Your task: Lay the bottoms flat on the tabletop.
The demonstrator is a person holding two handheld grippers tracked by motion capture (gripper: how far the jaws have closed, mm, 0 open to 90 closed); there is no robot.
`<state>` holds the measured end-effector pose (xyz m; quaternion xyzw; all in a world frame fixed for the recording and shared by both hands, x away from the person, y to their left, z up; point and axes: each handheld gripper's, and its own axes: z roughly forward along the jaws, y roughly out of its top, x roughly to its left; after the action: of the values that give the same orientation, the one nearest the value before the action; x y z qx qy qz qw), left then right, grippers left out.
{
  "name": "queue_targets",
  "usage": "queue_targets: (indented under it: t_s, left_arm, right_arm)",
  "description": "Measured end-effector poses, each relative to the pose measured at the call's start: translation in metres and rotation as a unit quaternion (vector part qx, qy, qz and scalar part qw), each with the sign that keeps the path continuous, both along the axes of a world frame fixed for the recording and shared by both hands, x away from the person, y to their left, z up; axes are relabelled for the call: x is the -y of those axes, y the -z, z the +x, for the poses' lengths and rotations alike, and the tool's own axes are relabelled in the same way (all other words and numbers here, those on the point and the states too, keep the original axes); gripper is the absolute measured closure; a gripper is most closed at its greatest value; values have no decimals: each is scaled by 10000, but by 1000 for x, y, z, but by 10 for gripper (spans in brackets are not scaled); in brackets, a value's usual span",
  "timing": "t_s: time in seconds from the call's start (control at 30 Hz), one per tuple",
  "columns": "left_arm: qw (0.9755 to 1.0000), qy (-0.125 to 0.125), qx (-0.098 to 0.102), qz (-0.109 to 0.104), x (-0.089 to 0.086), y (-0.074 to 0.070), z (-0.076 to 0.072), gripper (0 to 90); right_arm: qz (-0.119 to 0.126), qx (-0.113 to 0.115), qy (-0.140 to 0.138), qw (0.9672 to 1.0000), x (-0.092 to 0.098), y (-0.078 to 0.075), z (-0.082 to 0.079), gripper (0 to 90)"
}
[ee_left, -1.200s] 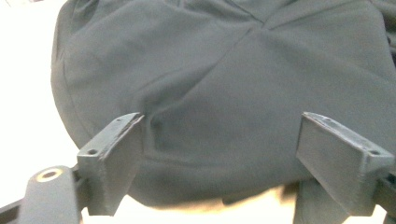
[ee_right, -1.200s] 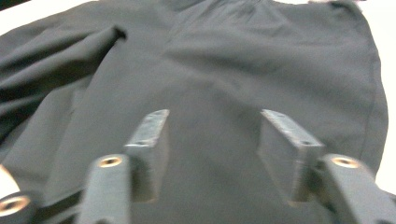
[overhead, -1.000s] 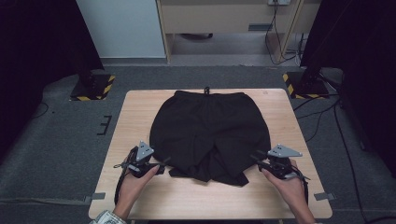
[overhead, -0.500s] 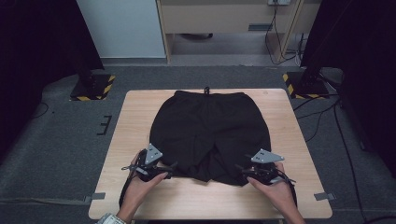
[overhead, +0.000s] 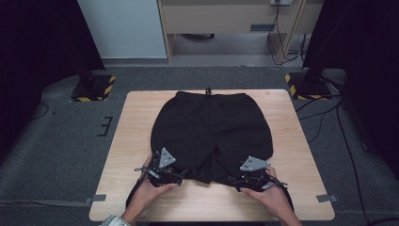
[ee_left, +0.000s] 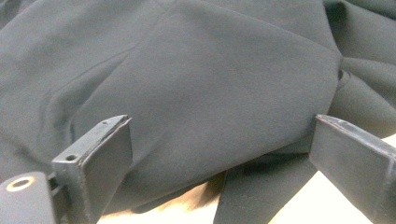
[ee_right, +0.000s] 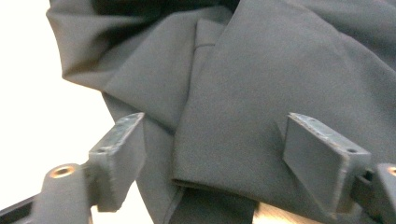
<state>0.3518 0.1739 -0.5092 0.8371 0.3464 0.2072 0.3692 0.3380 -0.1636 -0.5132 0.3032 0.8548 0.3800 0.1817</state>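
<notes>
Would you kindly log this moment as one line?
item: black shorts flat on table | left gripper: open at left leg hem | right gripper: open at right leg hem | nothing held

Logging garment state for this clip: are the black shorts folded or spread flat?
Spread, not folded: the black shorts lie flat on the table, waistband at the far edge, though both leg hems are bunched and rumpled at the near side.
</notes>
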Motion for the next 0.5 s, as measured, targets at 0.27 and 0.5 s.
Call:
queue_targets:
  t_s: [0.27,0.5]
  left_arm:
    - [9997,211,-25,143,4,0,3,309]
    - [9995,186,-3,250,5,0,8,601]
  right_arm:
    - [-129,-3,164,9998,10,0,3,717]
    - [95,85,242,9996,17,-5,5,862]
